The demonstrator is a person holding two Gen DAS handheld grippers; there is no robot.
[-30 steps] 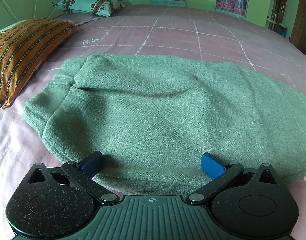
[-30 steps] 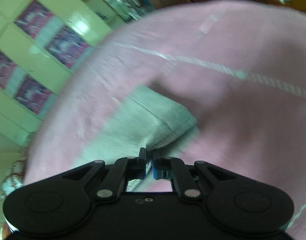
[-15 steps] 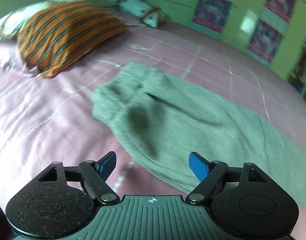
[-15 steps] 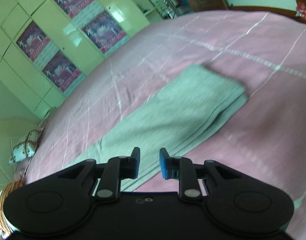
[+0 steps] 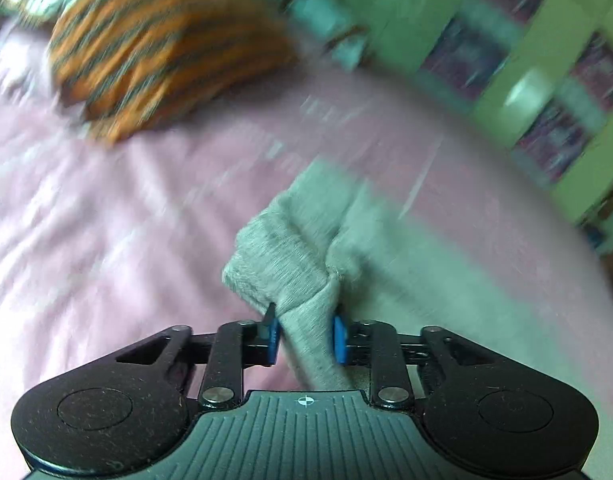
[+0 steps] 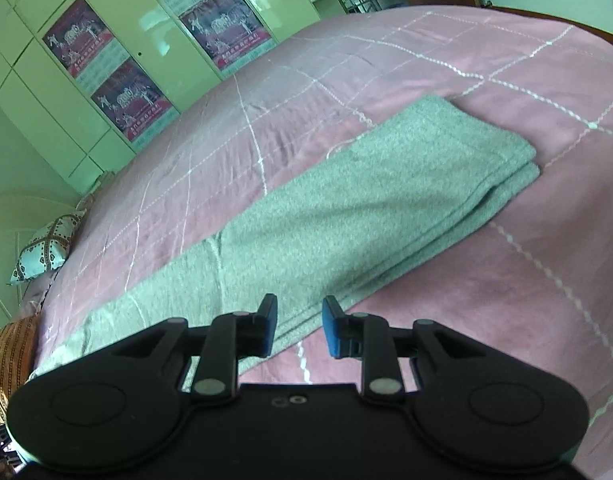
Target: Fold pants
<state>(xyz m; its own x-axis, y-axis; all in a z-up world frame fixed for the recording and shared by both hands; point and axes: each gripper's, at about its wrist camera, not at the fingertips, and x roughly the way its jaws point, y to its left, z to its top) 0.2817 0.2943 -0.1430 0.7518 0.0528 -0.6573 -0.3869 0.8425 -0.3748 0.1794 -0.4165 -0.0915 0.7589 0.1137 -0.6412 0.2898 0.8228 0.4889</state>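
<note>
My left gripper (image 5: 305, 338), whose jaws stood wide over the flat cloth a second ago, is now closing on the waistband end of the grey-green pants (image 5: 290, 264); a bunched roll of fabric fills the gap between the blue pads (image 5: 339, 338), which press on it from both sides. The view is blurred, and the striped orange pillow (image 5: 154, 44) on the far left has swung into it.

My right gripper (image 6: 297, 326), shut a second ago, is opening; its jaws stand a little apart with nothing between them, hovering over the near edge of the cloth. In the right wrist view the pants (image 6: 346, 208) lie long across the pink bed (image 6: 486, 80), one leg stacked on the other, cuffs squared off at the far right, waistband running away to the near left.

Judged from this, the lengthwise fold is done and released on the cuff side, while the waistband has just been taken up. The next fold should carry that end toward the cuffs. The grip is on a bunched fistful, so the layers may slide apart when lifted.
</note>
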